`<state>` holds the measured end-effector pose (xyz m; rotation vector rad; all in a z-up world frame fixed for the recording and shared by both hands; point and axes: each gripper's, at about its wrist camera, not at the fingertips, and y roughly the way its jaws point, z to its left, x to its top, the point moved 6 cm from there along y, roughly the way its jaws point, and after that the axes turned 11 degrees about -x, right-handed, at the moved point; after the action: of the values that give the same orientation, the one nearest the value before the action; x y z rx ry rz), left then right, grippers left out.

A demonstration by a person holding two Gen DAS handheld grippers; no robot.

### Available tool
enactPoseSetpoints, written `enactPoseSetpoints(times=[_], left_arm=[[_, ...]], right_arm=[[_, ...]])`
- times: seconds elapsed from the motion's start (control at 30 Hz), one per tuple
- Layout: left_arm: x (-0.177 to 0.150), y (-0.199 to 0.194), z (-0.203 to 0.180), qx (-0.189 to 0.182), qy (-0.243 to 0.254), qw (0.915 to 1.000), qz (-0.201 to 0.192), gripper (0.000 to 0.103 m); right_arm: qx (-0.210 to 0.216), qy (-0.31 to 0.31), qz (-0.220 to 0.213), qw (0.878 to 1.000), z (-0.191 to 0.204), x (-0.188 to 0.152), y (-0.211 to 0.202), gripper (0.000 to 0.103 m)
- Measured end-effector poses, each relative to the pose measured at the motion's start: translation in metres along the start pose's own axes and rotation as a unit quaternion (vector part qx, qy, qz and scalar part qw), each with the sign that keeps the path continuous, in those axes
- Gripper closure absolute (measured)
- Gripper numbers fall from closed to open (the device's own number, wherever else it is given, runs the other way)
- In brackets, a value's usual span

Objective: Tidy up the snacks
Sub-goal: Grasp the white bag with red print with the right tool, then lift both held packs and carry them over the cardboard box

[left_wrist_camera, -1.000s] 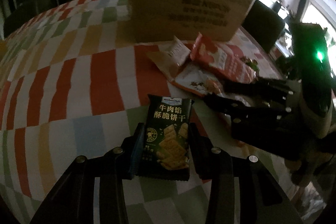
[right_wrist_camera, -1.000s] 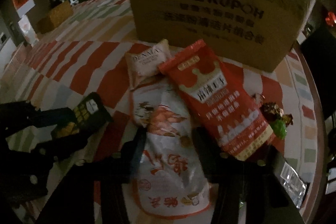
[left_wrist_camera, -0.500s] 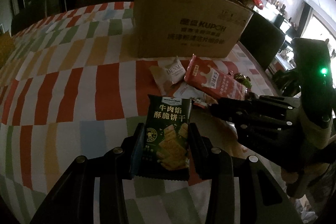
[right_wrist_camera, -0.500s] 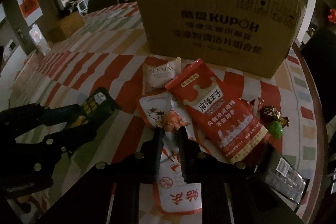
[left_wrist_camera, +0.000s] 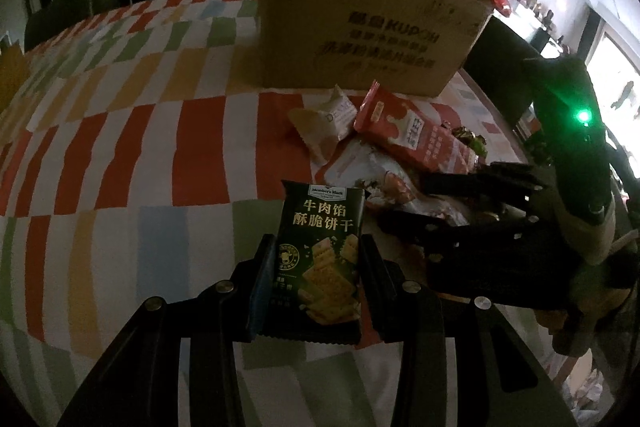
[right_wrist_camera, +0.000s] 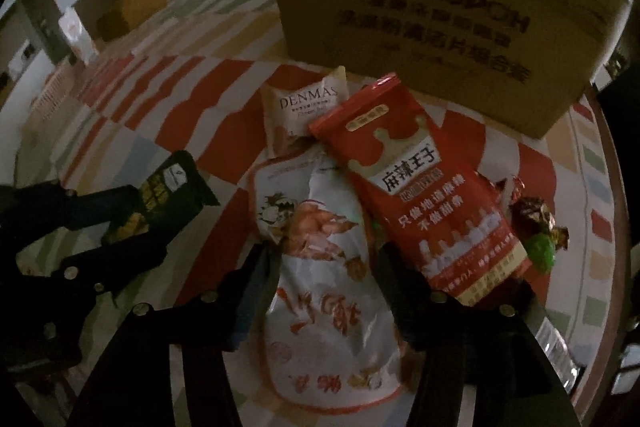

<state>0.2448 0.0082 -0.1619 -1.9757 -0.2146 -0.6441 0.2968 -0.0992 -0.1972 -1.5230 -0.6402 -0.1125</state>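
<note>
My left gripper (left_wrist_camera: 316, 247) is shut on a dark green cracker packet (left_wrist_camera: 320, 255) and holds it above the checked tablecloth; the packet also shows in the right wrist view (right_wrist_camera: 160, 187). My right gripper (right_wrist_camera: 324, 255) is open, its fingers on either side of a white snack bag with red print (right_wrist_camera: 324, 267). A red snack bag (right_wrist_camera: 416, 203) lies to the right, overlapping it. A small cream DENMAS packet (right_wrist_camera: 300, 111) lies behind them. The right gripper shows in the left wrist view (left_wrist_camera: 460, 203) over the pile.
A large cardboard box (right_wrist_camera: 432, 3) stands behind the snacks, also in the left wrist view (left_wrist_camera: 360, 31). Wrapped candies (right_wrist_camera: 536, 223) lie right of the red bag. A dark wrapped item (right_wrist_camera: 556, 347) sits near the table's right edge. The tablecloth (left_wrist_camera: 160, 147) stretches left.
The right gripper, nearly shut half a second ago, has opened and moved forward around the white bag. The left gripper still holds the green packet, little changed.
</note>
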Motion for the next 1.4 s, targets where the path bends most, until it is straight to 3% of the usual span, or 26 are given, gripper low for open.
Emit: enactPoseSetpoints(times=[0.2, 0.3, 0.6, 1.4], left_arm=[[-0.001, 0.004, 0.006, 0.001, -0.012, 0.9999, 0.002, 0.063], [-0.001, 0.003, 0.006, -0.001, -0.014, 0.9999, 0.002, 0.063], [0.006, -0.004, -0.005, -0.007, -0.008, 0.9999, -0.010, 0.063], [0.033, -0.042, -0.039, 0.002, 0.021, 0.9981, -0.057, 0.063]], right_arm=[[-0.034, -0.048, 0.002, 0.998, 0.012, 0.003, 0.003, 0.048], [-0.027, -0.043, -0.003, 0.999, 0.010, 0.001, -0.001, 0.062], [-0.024, -0.028, -0.038, 0.999, 0.007, -0.002, -0.028, 0.086], [0.003, 0.027, -0.089, 0.996, -0.013, 0.007, -0.074, 0.090]])
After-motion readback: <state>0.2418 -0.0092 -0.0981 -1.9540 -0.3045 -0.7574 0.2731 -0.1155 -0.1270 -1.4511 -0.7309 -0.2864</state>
